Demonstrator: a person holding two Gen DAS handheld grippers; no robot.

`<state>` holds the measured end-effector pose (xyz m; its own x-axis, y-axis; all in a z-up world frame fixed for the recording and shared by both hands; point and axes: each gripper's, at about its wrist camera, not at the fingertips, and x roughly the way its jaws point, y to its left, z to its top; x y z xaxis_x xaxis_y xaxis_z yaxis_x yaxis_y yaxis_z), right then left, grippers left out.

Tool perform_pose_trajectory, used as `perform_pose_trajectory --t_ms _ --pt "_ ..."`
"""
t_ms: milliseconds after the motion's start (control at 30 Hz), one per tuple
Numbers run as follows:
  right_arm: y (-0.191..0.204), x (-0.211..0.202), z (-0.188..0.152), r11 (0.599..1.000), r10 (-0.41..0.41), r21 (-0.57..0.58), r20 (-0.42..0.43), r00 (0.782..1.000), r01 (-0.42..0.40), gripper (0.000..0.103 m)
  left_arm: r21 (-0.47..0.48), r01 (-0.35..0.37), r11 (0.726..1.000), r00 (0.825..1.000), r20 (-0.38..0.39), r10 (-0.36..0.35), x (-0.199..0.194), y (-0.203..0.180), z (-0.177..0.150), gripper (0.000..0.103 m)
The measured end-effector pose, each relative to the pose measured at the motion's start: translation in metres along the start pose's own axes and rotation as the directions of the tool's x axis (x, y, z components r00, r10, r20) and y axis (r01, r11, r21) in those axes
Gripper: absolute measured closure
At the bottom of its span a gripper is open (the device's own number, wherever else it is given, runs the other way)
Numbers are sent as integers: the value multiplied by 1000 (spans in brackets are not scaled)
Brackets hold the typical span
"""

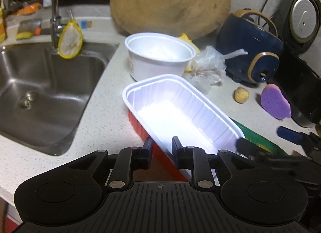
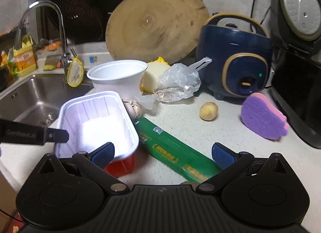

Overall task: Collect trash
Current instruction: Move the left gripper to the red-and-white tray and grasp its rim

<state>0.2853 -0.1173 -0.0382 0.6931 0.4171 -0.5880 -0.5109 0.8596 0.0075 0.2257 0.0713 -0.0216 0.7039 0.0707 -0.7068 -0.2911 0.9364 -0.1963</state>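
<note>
The left hand-held gripper (image 1: 161, 144) has its fingers closed on the near wall of the white-lined red plastic tray (image 1: 176, 112), one finger outside against the red side, the other inside. The tray sits tilted on the speckled counter (image 1: 104, 116), just right of the steel sink (image 1: 40, 92). Beyond it stand a white foam bowl (image 1: 158, 56) and a crumpled clear plastic bag (image 1: 208, 64). The right hand-held gripper (image 2: 163, 154) is spread wide and holds nothing, hovering over a green wrapper (image 2: 174, 150) lying beside the tray's right edge. A small potato (image 2: 208, 111) and purple sponge (image 2: 262, 116) lie farther right.
</note>
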Motion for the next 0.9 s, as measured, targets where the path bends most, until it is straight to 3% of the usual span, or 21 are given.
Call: perform_pose_trajectory --t_ms 133,333,467,733,900 --pt "5 14 3 999 46 28 -33 998 -45 2 -1 -24 1000 1000 5 24 1 6 3 80" --pt "7 30 2 983 155 116 -88 984 -144 32 2 -32 999 999 30 32 -10 16 2 80" --pt "20 31 -3 975 203 120 -115 973 -189 43 2 -55 998 997 57 55 -19 25 1 80" --pt "54 17 -14 957 287 91 -138 948 -277 43 -11 -75 997 993 89 75 -30 46 -4 80" --pt "61 -4 -15 970 244 28 -85 966 -242 41 -25 -5 1000 996 90 8 -28 50 -6 80"
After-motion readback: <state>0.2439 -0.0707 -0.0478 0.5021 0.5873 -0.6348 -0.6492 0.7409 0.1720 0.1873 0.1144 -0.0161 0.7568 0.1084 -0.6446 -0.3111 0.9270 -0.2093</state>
